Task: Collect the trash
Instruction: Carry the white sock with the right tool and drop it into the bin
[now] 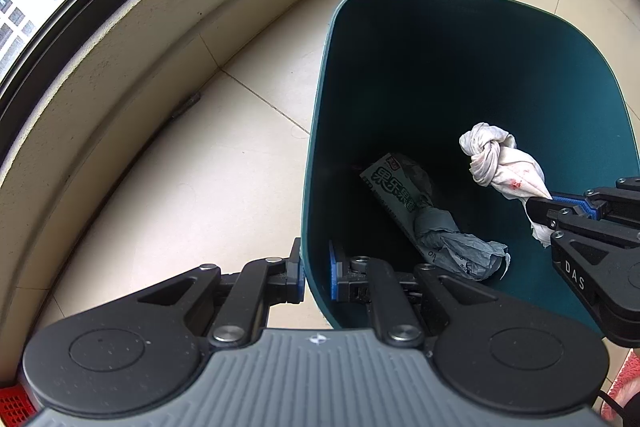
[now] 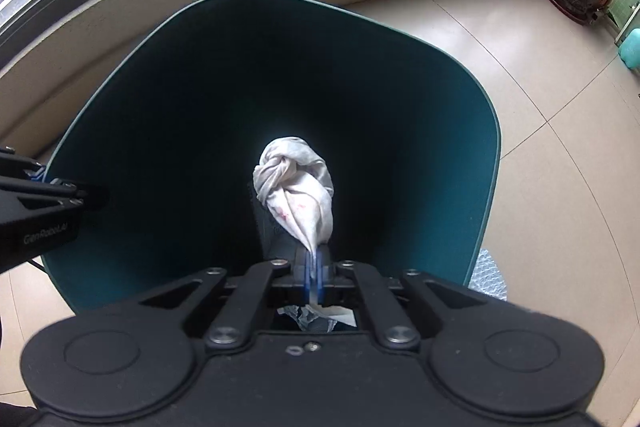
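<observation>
My left gripper point(image 1: 316, 277) is clamped on the near wall of the teal waste bin point(image 1: 320, 131), one finger outside the wall and one inside, with the rim between the blue pads. This grip holds the bin in position on the tiled floor point(image 1: 240, 131).

My right gripper point(image 2: 314, 275) is clenched on the tail of a knotted white cloth point(image 2: 296, 183) marked with reddish stains. The knot hangs ahead of the fingertips, over the bin opening and inside the rim line in both views. At the bottom of the bin lie a printed green-and-white packet point(image 1: 394, 187) and a crumpled grey wad of paper or film point(image 1: 460, 247), touching each other.

Judged status: the cloth is positioned for release; the drop is not yet done.

Failure conditions from this point:

1. Snagging. Only a thin twist of fabric sits between the right pads. On opening, the cloth may cling to a pad or catch on the finger linkage and fail to fall.
2. Early release off-centre. In the left wrist view the cloth hangs toward the right side of the opening. A swing at release could drape it over the rim instead of dropping it inside.
3. Bin displacement. The left grip bears on a single thin wall. A sideways pull could tilt or slide the bin away from under the cloth.
4. Gripper contact. The right gripper is close to the bin's right wall; whether it clears the rim I cannot tell.
</observation>
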Tool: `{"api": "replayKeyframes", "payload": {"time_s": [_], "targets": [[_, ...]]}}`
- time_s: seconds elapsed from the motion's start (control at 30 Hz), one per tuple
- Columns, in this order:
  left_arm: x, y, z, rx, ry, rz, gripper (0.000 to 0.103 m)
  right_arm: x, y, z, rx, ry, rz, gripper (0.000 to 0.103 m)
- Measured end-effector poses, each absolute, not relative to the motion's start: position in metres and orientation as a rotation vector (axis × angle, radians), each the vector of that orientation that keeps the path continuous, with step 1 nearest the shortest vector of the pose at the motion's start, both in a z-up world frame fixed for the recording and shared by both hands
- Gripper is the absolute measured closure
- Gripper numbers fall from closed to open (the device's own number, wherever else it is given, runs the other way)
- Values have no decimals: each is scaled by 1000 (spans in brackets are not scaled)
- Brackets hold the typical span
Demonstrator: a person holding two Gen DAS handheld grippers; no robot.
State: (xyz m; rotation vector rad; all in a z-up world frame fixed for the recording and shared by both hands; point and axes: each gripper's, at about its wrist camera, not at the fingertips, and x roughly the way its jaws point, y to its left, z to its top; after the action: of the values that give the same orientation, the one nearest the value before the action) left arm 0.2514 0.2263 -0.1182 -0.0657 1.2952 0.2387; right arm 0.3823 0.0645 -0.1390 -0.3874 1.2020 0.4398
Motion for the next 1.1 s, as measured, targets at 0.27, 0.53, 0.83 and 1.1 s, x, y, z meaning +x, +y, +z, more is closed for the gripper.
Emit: {"api": "replayKeyframes", "payload": {"time_s": [0.27, 0.53, 0.83, 1.1], "targets": [[255, 223, -122, -65, 1306, 236, 93, 379, 67, -142, -428, 1200, 471, 86], [254, 236, -116, -69, 1304, 231, 93, 369, 36, -90, -337, 1137, 559, 75], [254, 239, -116, -68, 1304, 230, 93, 349, -27, -29, -237, 1045, 536, 68], [254, 239, -117, -64, 1310, 231, 93, 350, -113, -36, -152, 1072, 366, 59]]}}
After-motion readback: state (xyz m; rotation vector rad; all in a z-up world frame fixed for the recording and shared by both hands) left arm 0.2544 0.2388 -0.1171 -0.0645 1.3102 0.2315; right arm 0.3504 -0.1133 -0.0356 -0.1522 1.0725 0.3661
